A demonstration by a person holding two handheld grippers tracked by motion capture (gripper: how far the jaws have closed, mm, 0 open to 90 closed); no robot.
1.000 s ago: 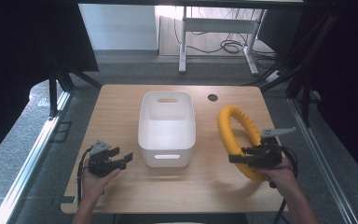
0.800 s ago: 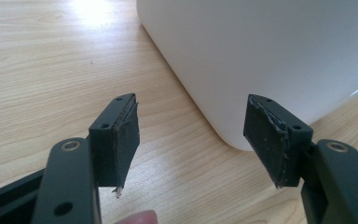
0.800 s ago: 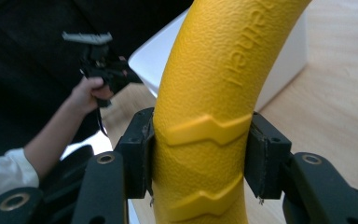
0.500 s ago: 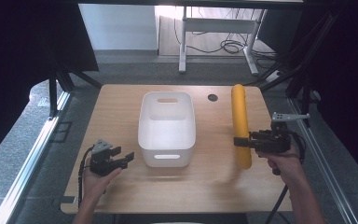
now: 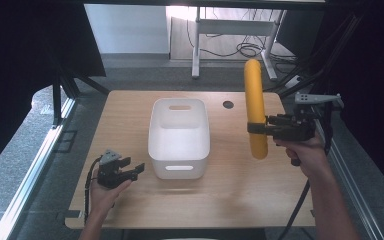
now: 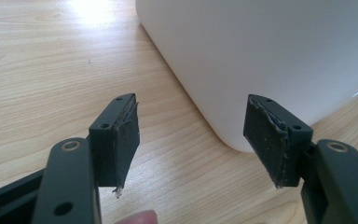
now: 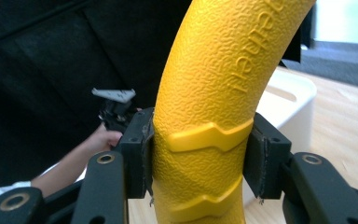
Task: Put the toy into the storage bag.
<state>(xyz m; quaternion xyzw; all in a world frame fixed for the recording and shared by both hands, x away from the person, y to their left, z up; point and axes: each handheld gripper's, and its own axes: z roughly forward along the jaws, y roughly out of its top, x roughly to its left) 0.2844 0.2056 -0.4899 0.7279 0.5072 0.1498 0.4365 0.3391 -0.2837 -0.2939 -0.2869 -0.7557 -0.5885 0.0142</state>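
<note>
right of centre in the high view, the right gripper (image 5: 258,128) clenches a yellow ring (image 5: 255,107), held edge-on above the wooden table (image 5: 240,195), beside the white bin (image 5: 179,137). lower left, the left gripper (image 5: 130,169) rests w/ jaws apart, nothing btwn them, near the bin's corner.

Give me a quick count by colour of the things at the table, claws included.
Yellow: 1, the ring clamped in the right claw, lifted clear of the table.
White: 1, the bin.
Black: 2, the right claw and the left claw, which is open and holds nothing.
Total: 4
</note>
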